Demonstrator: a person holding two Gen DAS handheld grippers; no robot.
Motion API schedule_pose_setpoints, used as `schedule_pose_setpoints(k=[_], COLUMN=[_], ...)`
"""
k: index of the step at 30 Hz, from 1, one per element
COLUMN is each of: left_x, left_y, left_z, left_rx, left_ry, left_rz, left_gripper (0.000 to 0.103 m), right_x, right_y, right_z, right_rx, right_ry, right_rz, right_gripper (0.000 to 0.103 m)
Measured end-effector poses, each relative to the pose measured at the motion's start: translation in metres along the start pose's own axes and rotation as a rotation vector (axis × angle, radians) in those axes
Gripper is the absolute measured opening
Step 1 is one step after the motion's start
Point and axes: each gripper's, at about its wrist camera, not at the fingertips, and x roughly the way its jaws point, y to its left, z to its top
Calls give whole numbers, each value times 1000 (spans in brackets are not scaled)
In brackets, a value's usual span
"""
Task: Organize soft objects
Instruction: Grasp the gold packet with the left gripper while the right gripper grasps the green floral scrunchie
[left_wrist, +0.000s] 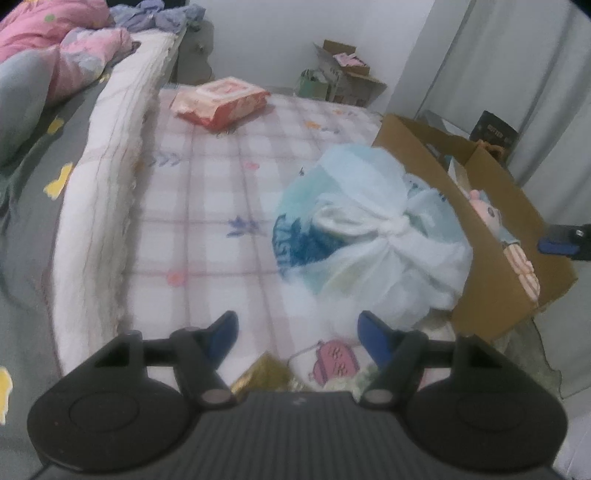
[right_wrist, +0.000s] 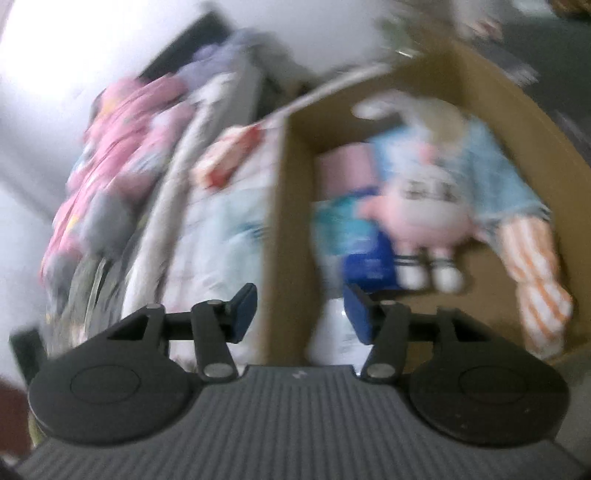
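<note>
My left hand-held gripper (left_wrist: 297, 334) hangs released over the tied plastic bag (left_wrist: 369, 236) lying on the bed (left_wrist: 207, 206) against the cardboard box (left_wrist: 424, 147), probably next in, my right hand-held gripper (right_wrist: 300, 308) released, empty above the boxed plush doll (right_wrist: 428, 199).

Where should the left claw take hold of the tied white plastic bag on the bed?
Probably at the knot of the white plastic bag, coming from above: the plastic gathers there into a narrow neck, while the bulging body looks too wide for the open left claw.
</note>
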Motion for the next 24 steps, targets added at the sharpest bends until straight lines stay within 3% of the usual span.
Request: schedule_pose_setpoints(k=[1, 3, 6, 13, 18, 24], left_x=[0, 0, 4, 27, 41, 54], left_y=[2, 5, 8, 23, 22, 11], left_z=[-3, -11, -22, -40, -42, -34], left_rx=[-6, -9, -11, -92, -106, -66], left_ry=[6, 15, 25, 98, 129, 127], left_rz=[-2, 7, 38, 63, 37, 52], left_gripper=[73, 73, 73, 72, 72, 69], right_x=[6, 26, 64, 152, 172, 188], right_y=[18, 53, 93, 146, 165, 168], right_z=[-4, -17, -37, -82, -106, -116], right_rx=[-61, -190, -315, -545, -700, -722], right_ry=[29, 113, 239, 404, 422, 443], right_rz=[31, 105, 184, 68, 10, -3], right_gripper=[62, 80, 82, 82, 82, 82])
